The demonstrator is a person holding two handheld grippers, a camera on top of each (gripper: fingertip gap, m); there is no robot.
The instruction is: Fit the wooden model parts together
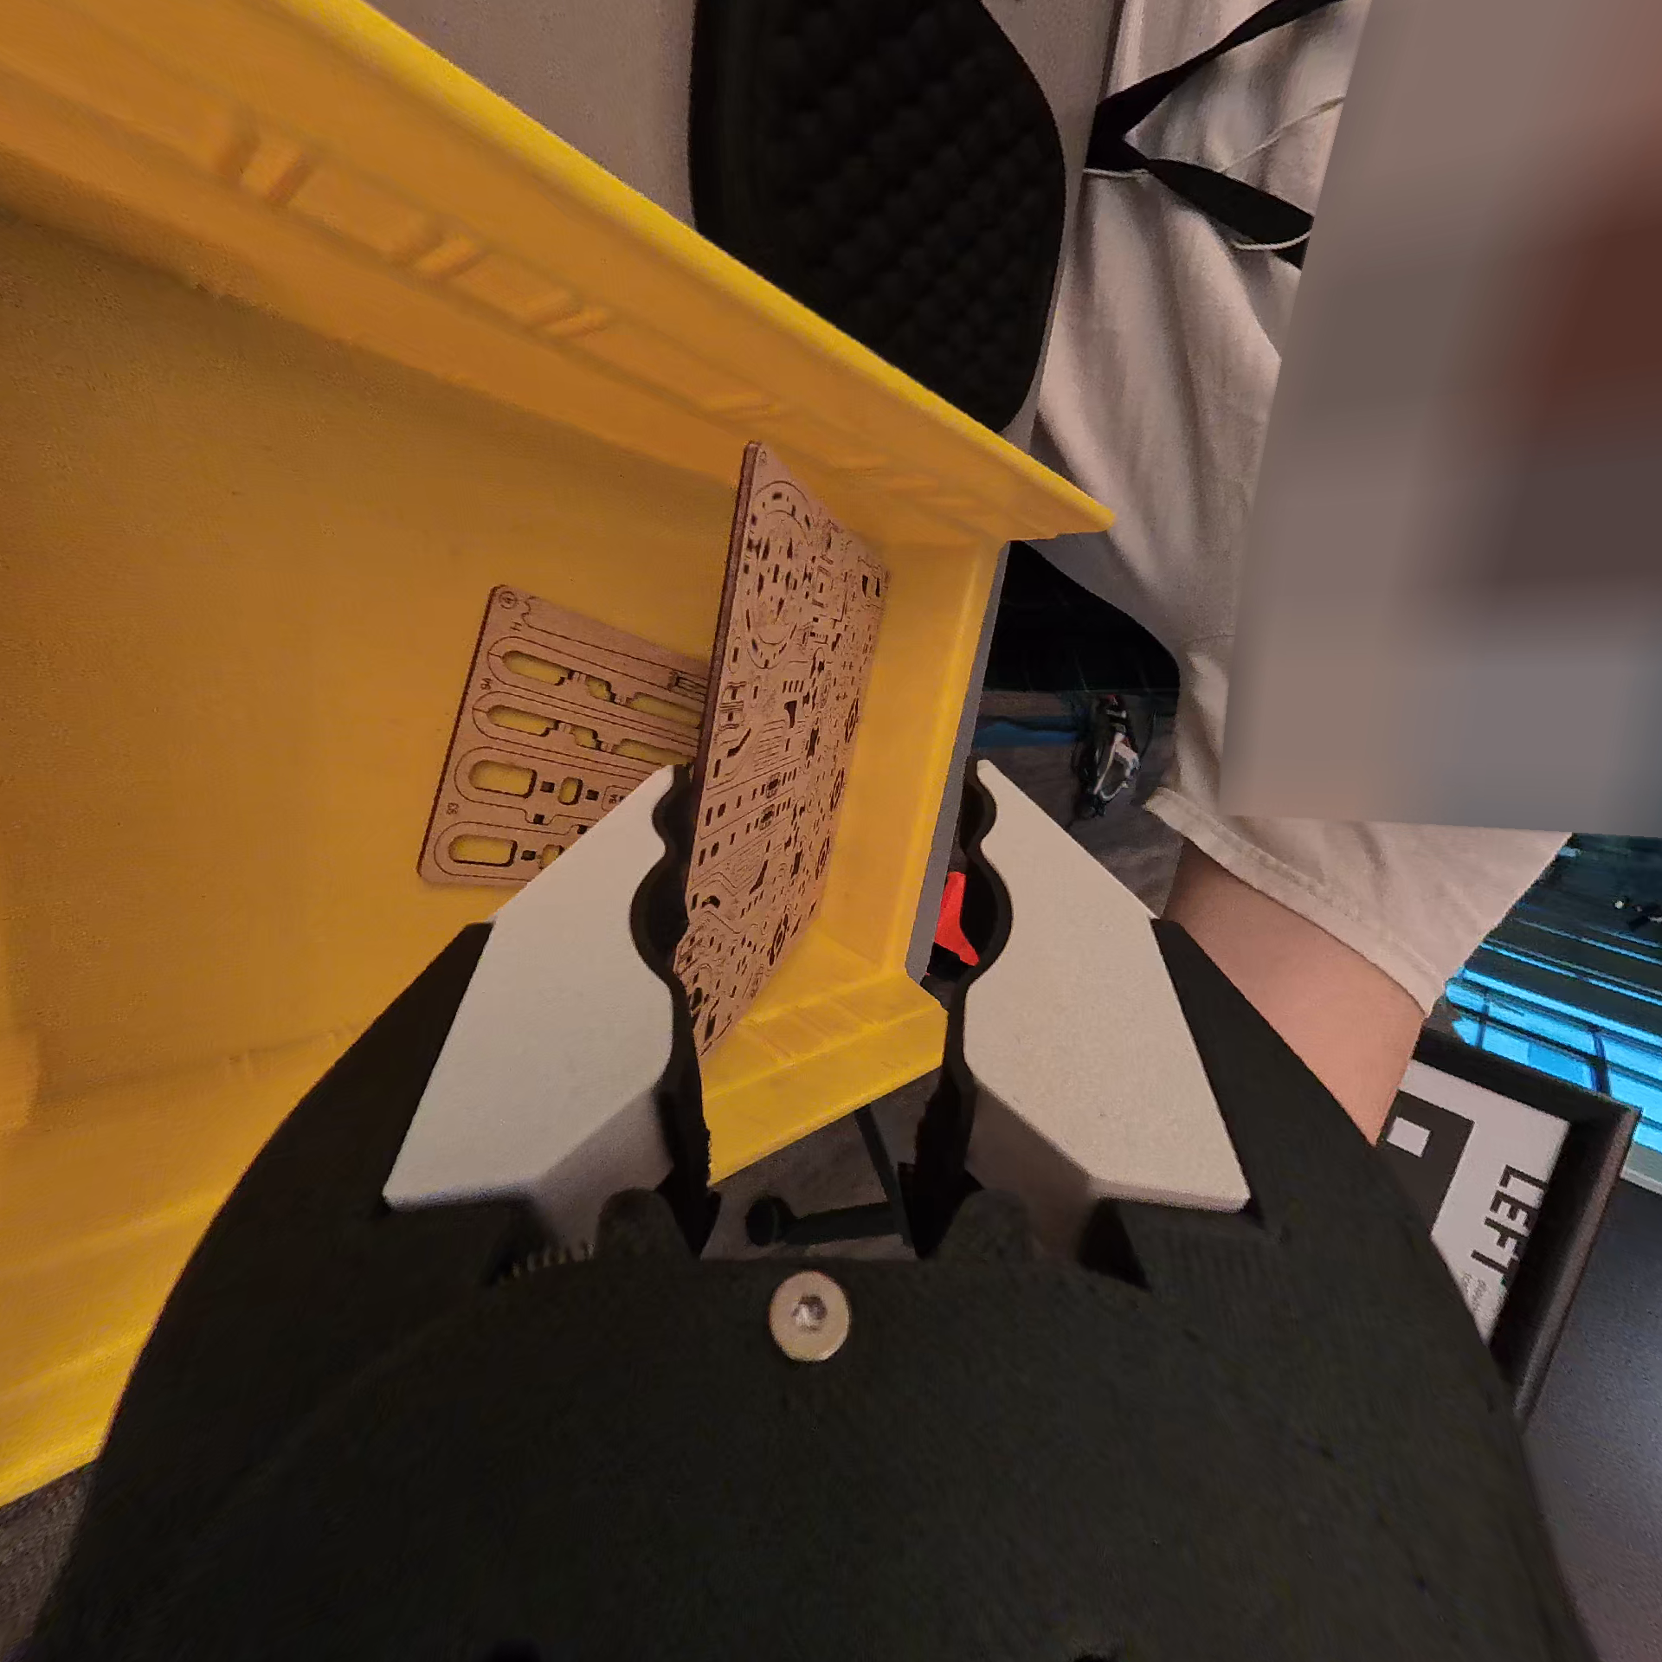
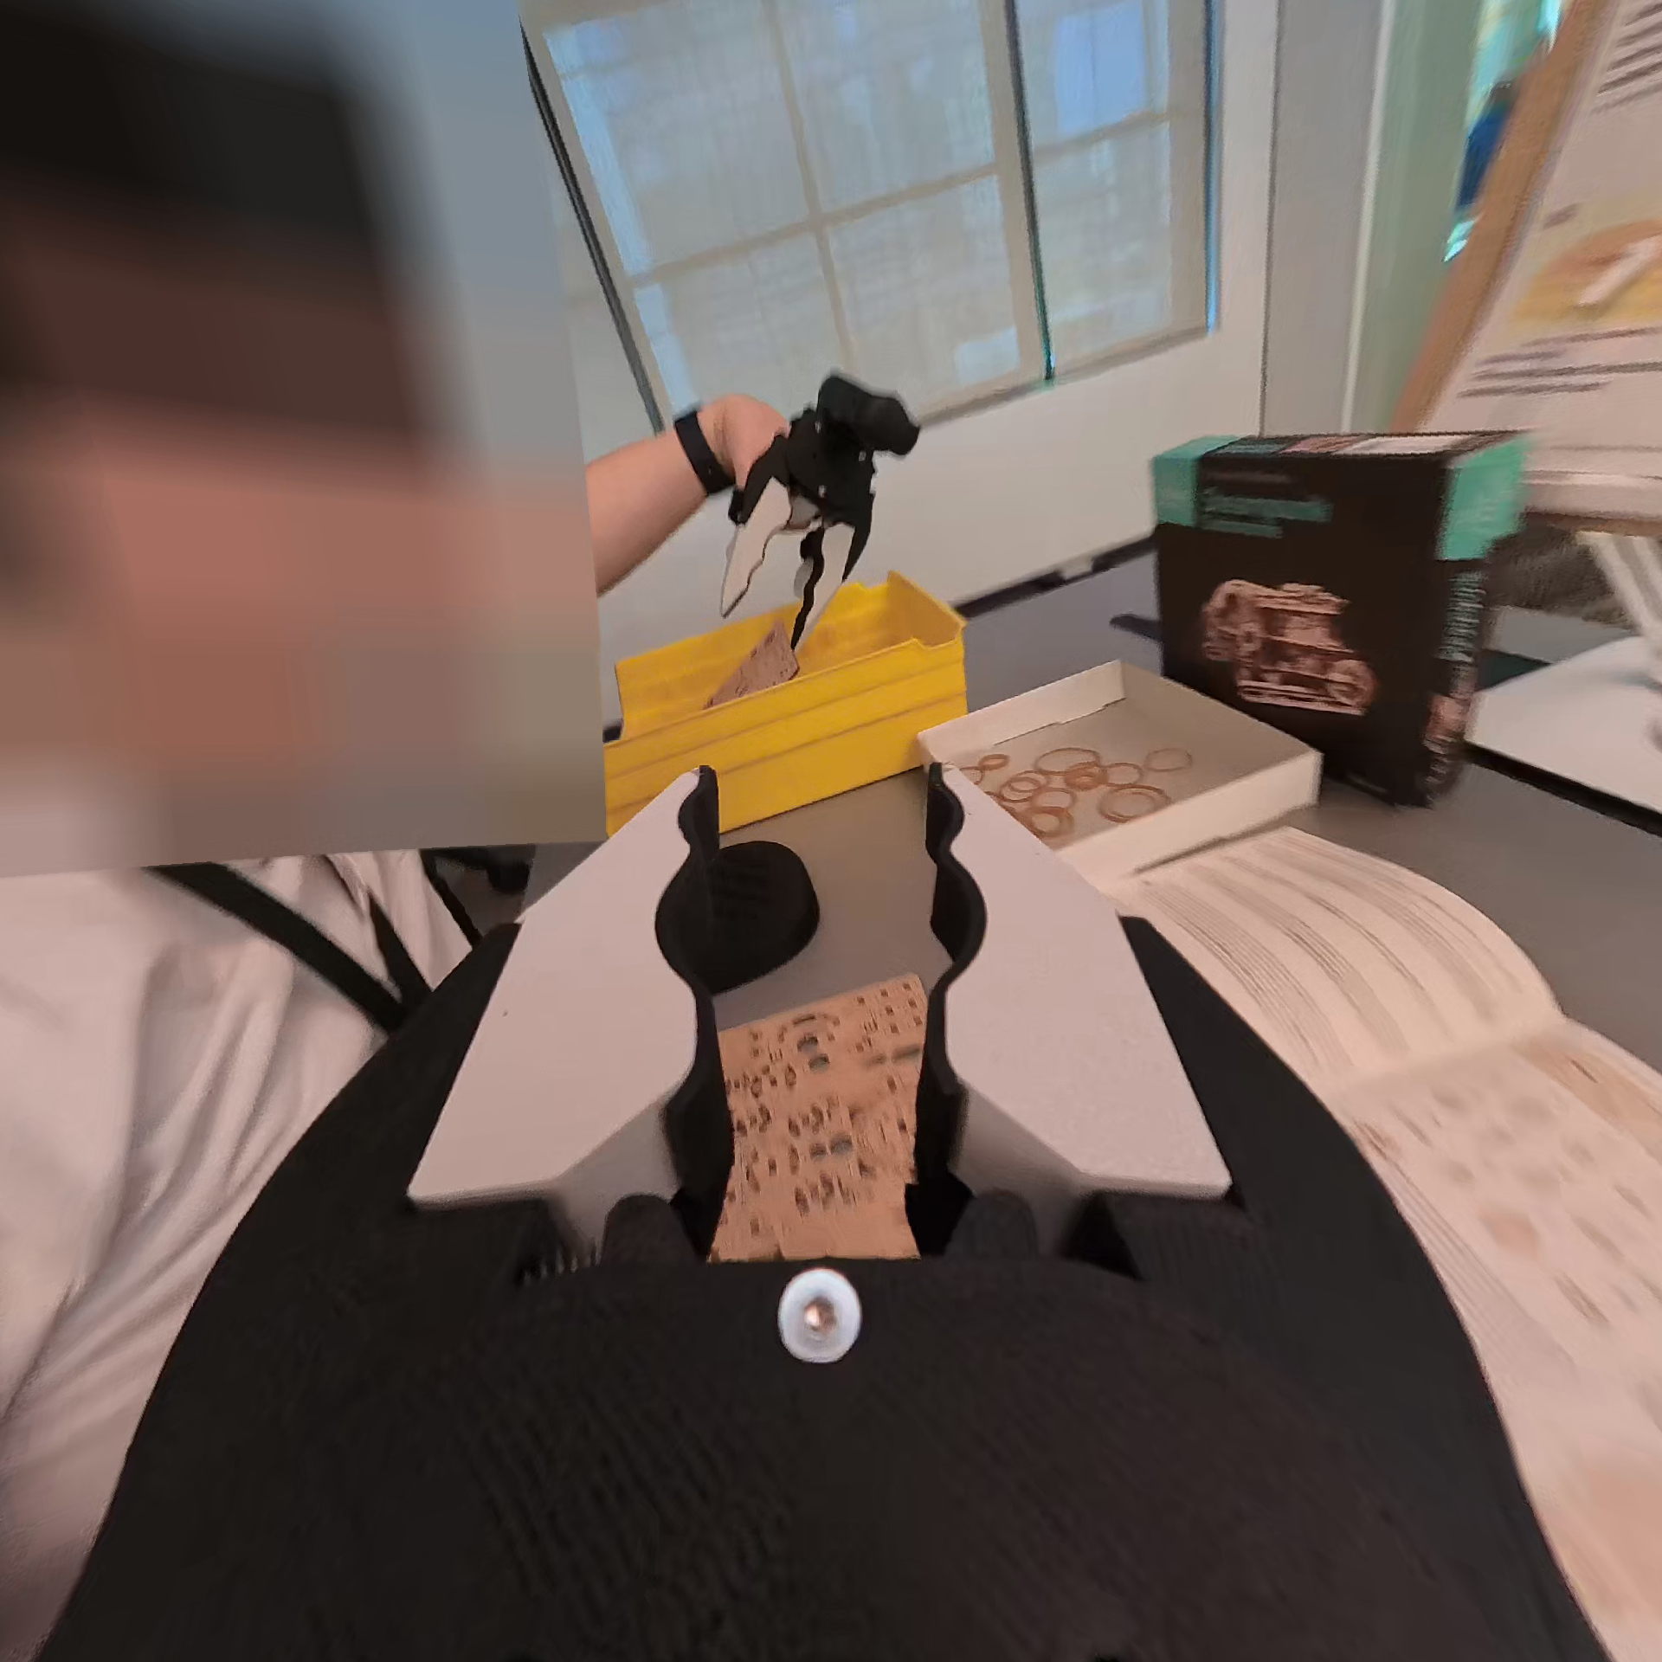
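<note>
The left gripper reaches into a yellow bin with its fingers spread apart; a laser-cut wooden sheet stands on edge between them, leaning against the bin's end wall and lying close along one finger, though whether it touches is unclear and nothing is clamped. A second wooden sheet with long oval cut-outs lies flat on the bin floor just beside it. The right gripper hovers above the grey worktop, its fingers likewise released and holding nothing, and a third perforated wooden sheet lies on the worktop below the gap. From this side the left gripper shows over the bin. Nearby sit a shallow white tray of rubber bands, a dark kit box, an open instruction booklet and a black ribbed pad.
</note>
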